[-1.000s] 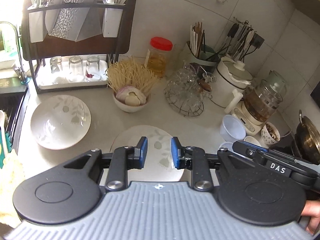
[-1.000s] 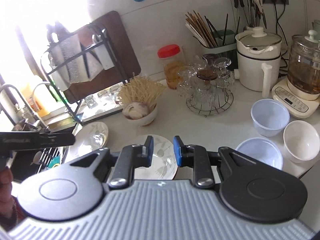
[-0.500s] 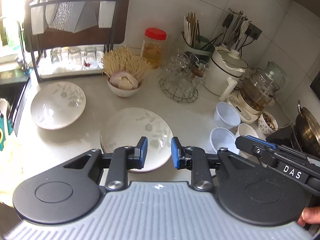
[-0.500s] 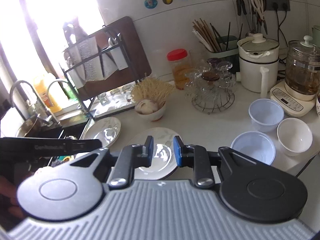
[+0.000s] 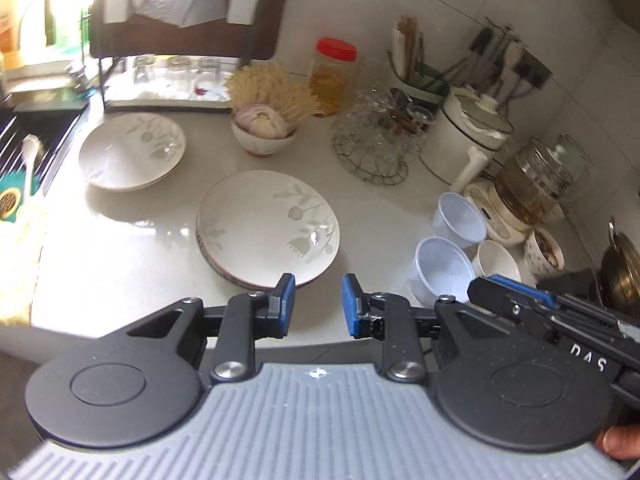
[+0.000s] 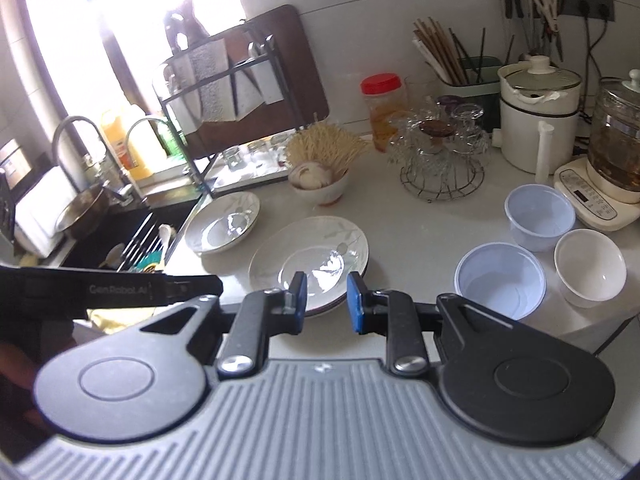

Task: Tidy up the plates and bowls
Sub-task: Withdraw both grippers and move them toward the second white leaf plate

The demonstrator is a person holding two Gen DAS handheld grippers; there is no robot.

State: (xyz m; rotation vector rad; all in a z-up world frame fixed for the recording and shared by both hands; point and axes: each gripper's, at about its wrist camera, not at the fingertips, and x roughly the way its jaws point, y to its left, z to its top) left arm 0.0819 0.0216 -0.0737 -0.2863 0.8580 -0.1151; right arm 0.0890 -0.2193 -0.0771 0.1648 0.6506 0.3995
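A stack of white leaf-patterned plates [image 5: 268, 226] [image 6: 308, 258] lies in the middle of the white counter. A deeper patterned plate [image 5: 132, 152] [image 6: 222, 224] sits to its left near the sink. Two pale blue bowls [image 5: 440, 270] [image 5: 462, 220] and a small white bowl [image 5: 498, 262] stand at the right, seen also as blue bowls [image 6: 500, 280] [image 6: 538, 216] and the white bowl [image 6: 590, 266]. My left gripper [image 5: 318, 302] hovers open and empty over the plates' near edge. My right gripper [image 6: 327, 296] is likewise open with nothing between its pads.
A bowl with garlic [image 5: 264, 132], a red-lidded jar [image 5: 332, 76], a wire rack of glasses [image 5: 376, 144], a white pot [image 5: 468, 140] and a glass kettle [image 5: 536, 188] crowd the back. A dish rack [image 5: 176, 40] and the sink [image 6: 120, 240] are at left.
Both grippers have drawn back from the counter, so the plate stack and the bowls now show in full ahead of the fingers. Neither gripper's jaw gap has altered.
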